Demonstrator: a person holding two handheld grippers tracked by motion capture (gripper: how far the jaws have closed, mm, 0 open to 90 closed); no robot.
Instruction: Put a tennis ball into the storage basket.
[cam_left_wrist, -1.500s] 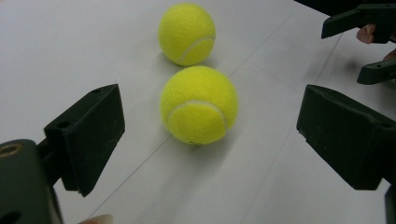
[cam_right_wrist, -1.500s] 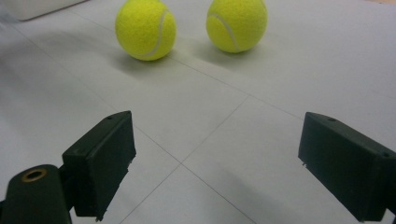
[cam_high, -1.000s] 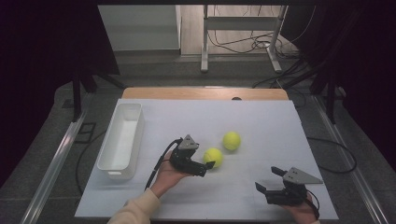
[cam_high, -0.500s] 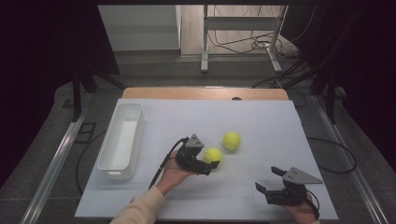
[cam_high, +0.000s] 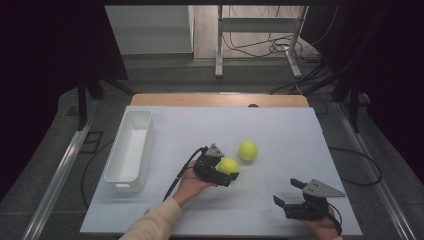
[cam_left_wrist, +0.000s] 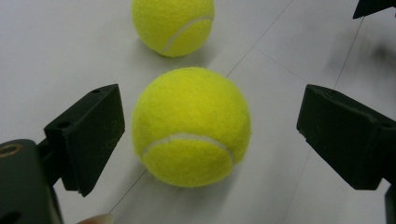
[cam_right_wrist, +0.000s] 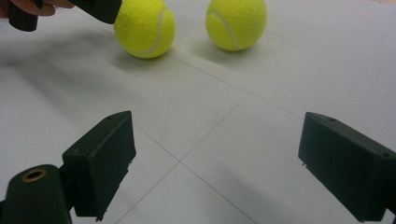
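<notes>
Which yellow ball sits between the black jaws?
The nearer tennis ball, between the open jaws of the left gripper without touching them. The other tennis ball lies farther away, out on the table.

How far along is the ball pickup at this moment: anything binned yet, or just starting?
Nothing looks done: the white bin is empty. In hand: the left gripper is open around the near ball, jaws on either side and not touching it. Left: closing on it and moving it, then the far ball. The right gripper rests open, apart from both.
</notes>
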